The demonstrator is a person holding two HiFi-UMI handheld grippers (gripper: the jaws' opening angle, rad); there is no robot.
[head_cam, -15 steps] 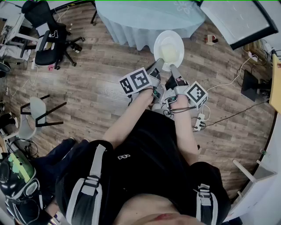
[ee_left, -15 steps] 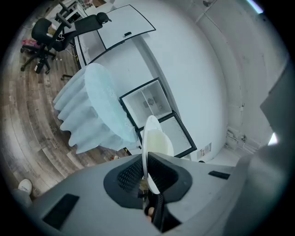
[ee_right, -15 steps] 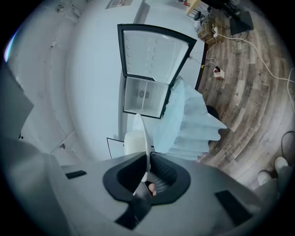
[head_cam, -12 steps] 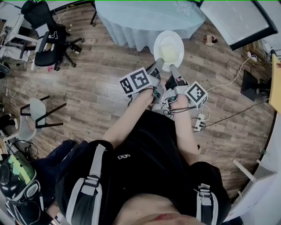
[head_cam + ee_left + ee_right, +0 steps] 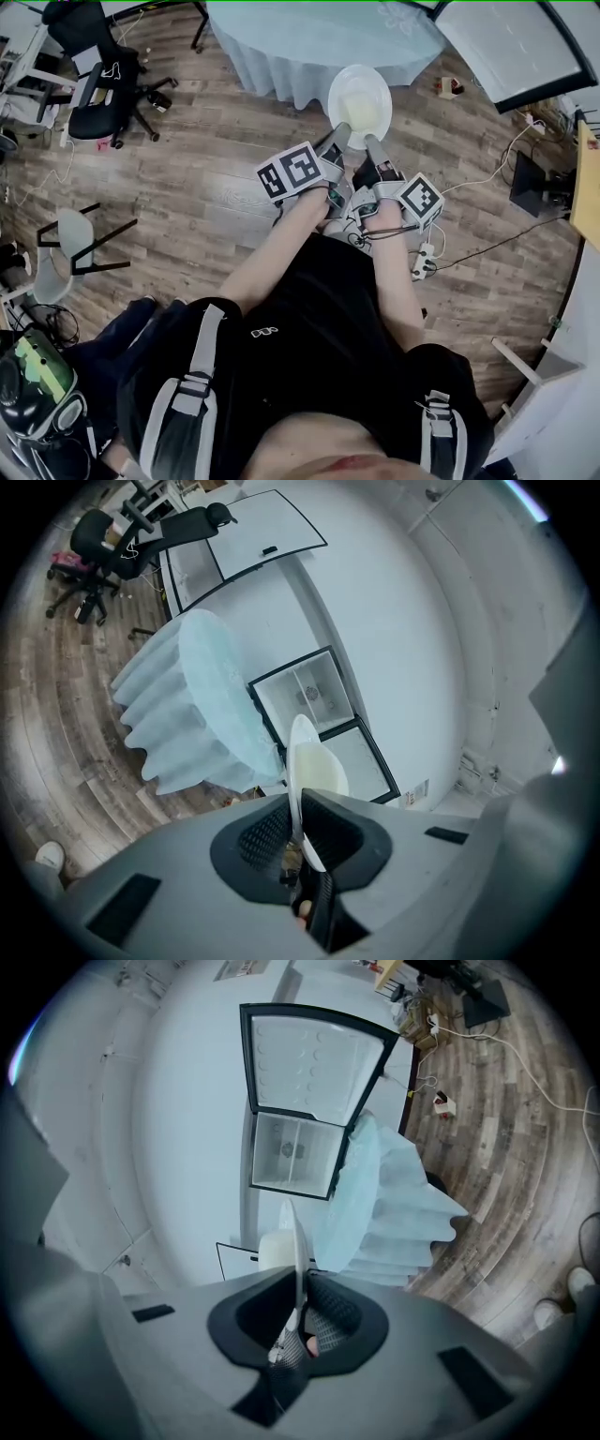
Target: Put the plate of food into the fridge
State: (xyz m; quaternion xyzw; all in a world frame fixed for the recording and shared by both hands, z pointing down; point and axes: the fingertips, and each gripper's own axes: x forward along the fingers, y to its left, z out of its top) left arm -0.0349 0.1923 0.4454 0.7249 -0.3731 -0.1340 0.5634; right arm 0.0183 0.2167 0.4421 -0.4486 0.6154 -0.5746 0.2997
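Observation:
A white plate with pale food on it hangs level above the wooden floor, just short of the round table. My left gripper is shut on the plate's near rim from the left, and my right gripper is shut on the same rim from the right. In the left gripper view the plate stands edge-on between the pads of the left gripper. The right gripper view shows the plate's rim pinched in the right gripper. Beyond the table stands the fridge with its door swung open.
The table has a pale blue cloth hanging to the floor. A black office chair stands at the far left and a small chair at the left. A power strip with cables lies on the floor to the right, near a monitor.
Both grippers keep their hold on the plate. The plate and grippers have shifted very slightly to the right in the view, and the room has slid a little.

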